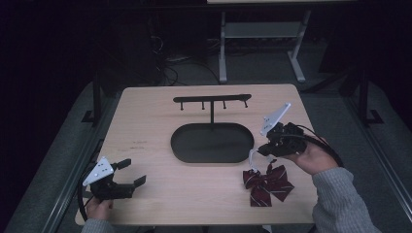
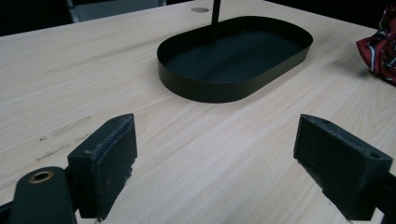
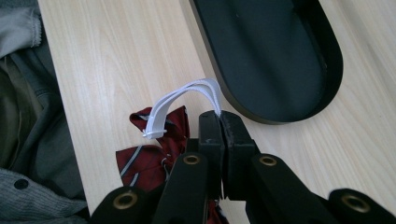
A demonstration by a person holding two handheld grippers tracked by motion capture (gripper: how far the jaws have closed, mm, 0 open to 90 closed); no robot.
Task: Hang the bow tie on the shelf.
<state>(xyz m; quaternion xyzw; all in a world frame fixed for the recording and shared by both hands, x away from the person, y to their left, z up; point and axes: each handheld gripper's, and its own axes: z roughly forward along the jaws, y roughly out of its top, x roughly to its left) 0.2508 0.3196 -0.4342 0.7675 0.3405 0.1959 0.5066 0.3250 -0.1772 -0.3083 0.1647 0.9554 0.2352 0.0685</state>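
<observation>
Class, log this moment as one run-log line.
left gripper: open, idle | right gripper: shut on strap | bow tie: on table | stand: hooks bare

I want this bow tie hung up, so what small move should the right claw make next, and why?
Probably lift higher, toward the hook rack. The right claw is shut on the white strap, but the red striped bow tie lies on the table, below the hooks. The left claw is open and idle.

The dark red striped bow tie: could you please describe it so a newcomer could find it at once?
On the pale wooden table, look just right of the near end of the black oval metal tray. The dark red fabric bow tie with thin white stripes lies there, its white strap pinched by the right gripper.
</observation>
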